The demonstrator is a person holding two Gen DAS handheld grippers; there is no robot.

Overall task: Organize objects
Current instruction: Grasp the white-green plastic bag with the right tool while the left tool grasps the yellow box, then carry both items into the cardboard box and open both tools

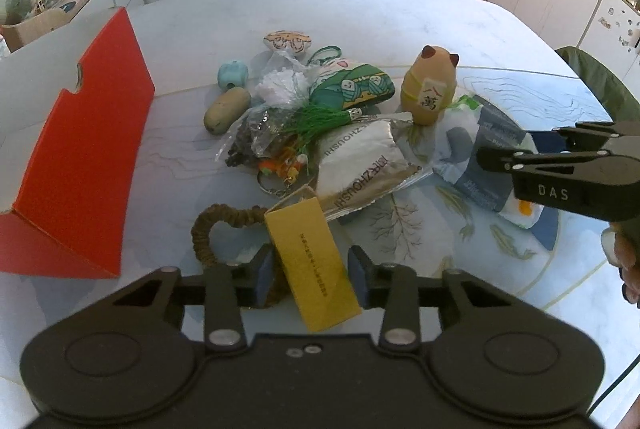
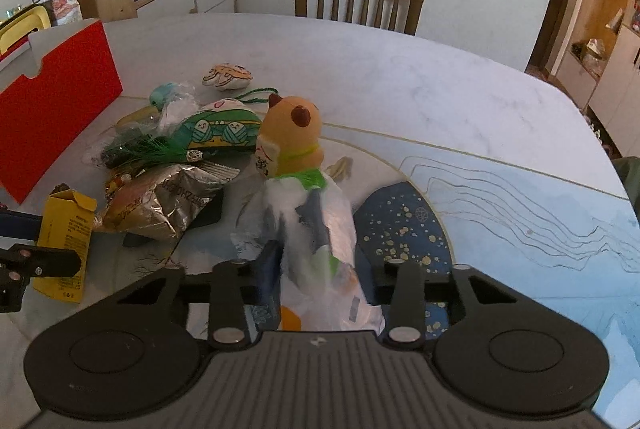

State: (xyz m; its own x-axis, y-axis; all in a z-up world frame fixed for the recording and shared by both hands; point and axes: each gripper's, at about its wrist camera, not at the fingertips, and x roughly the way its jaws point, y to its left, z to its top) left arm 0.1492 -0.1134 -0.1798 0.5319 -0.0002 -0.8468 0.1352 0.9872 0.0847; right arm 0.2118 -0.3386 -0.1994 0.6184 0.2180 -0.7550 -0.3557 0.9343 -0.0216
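Two claws among clutter beside a red box [image 1: 76,165].
Left claw [image 1: 312,271] apart around a yellow carton [image 1: 310,261]; right claw [image 2: 320,269] clamped on a tissue packet [image 2: 316,241].

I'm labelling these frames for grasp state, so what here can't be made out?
- Left claw around the yellow box: contact unclear; the box's lower end hides behind the claw body.
- Right claw: the white packet covers its right finger; motion blur.
- Red box interior: faces away, cut by frame edge.
- Yellow box print: too small.
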